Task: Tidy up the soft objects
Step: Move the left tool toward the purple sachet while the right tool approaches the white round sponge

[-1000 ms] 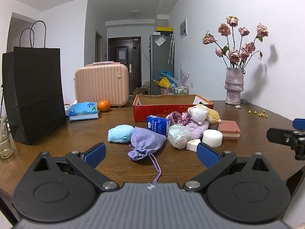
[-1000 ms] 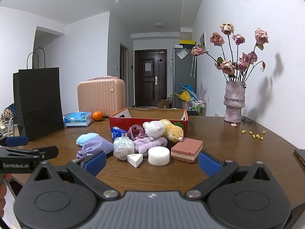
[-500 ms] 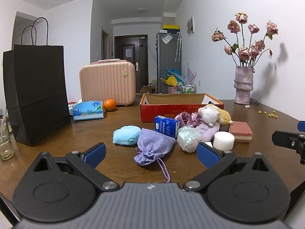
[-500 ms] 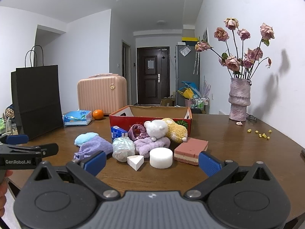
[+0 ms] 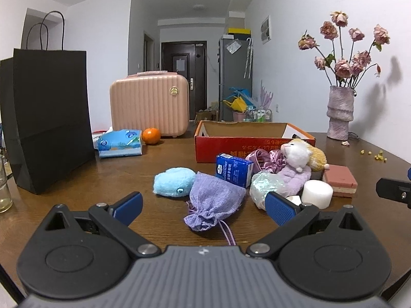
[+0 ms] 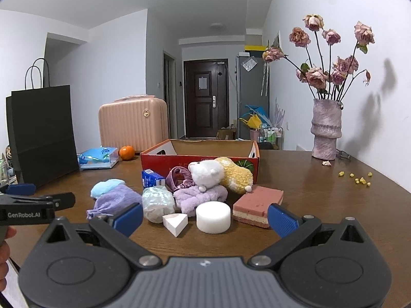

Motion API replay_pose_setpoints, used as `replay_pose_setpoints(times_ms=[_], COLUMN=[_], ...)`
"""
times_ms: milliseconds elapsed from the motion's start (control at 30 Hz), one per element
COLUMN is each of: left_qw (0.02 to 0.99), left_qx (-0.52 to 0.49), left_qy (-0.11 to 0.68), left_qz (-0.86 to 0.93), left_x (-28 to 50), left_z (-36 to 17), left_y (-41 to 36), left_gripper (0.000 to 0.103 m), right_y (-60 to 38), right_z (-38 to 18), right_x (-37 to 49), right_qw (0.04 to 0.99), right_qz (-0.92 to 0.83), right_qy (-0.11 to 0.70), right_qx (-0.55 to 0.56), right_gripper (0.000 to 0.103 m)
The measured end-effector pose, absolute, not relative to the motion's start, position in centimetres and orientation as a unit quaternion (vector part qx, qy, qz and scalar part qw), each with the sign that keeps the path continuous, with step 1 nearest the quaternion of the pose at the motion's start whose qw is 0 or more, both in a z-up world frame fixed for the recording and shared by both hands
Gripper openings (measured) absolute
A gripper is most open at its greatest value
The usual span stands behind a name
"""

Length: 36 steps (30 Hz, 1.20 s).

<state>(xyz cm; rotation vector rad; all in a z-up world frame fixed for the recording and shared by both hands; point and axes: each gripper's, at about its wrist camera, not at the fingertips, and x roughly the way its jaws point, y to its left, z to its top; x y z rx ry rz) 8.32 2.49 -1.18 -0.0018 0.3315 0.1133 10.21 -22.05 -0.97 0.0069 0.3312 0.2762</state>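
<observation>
I'm in a home, a lived-in flat: ahead of my claws a brown wooden table (image 6: 321,205), with a vase of dried roses (image 6: 325,131) far right against the white wall. Past the table, straight ahead, a hallway ends at a dark entry door (image 6: 205,97) beside a grey cabinet (image 6: 250,95). Far left stand a pink suitcase (image 5: 149,107) and black paper bag (image 5: 48,118).
</observation>
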Motion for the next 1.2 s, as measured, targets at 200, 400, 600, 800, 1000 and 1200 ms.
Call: replay_pose_setpoints(times_ms=[200, 400, 600, 800, 1000, 1200], left_qw=[0.982, 0.98, 0.978, 0.978, 0.975, 0.973], left_qx=[-0.007, -0.007, -0.001, 0.001, 0.003, 0.002], left_qy=[0.177, 0.188, 0.192, 0.197, 0.204, 0.213], left_qz=[0.063, 0.072, 0.076, 0.075, 0.082, 0.087], left_x=[10.1, 12.0, 13.5, 14.6, 15.8, 16.6], left_z=[-1.6, -2.4, -2.7, -3.1, -3.4, -3.7], left_y=[2.9, 3.2, 2.9, 2.6, 2.6, 2.7], left_gripper=[0.103, 0.103, 0.103, 0.103, 0.103, 0.103], right_y=[-22.0, -21.6, -21.0, -20.2, -19.7, -19.8], right_z=[-1.7, -2.2, -2.4, -2.7, -3.5, -4.3], right_x=[12.3, 14.0, 15.3, 16.2, 17.8, 19.7], right_qw=[0.975, 0.973, 0.973, 0.972, 0.969, 0.965], right_qz=[0.138, 0.138, 0.14, 0.139, 0.135, 0.127], right_qy=[0.175, 0.183, 0.185, 0.188, 0.206, 0.23], right_qx=[0.009, 0.004, -0.003, -0.016, -0.024, -0.024], right_gripper=[0.103, 0.103, 0.103, 0.103, 0.102, 0.102])
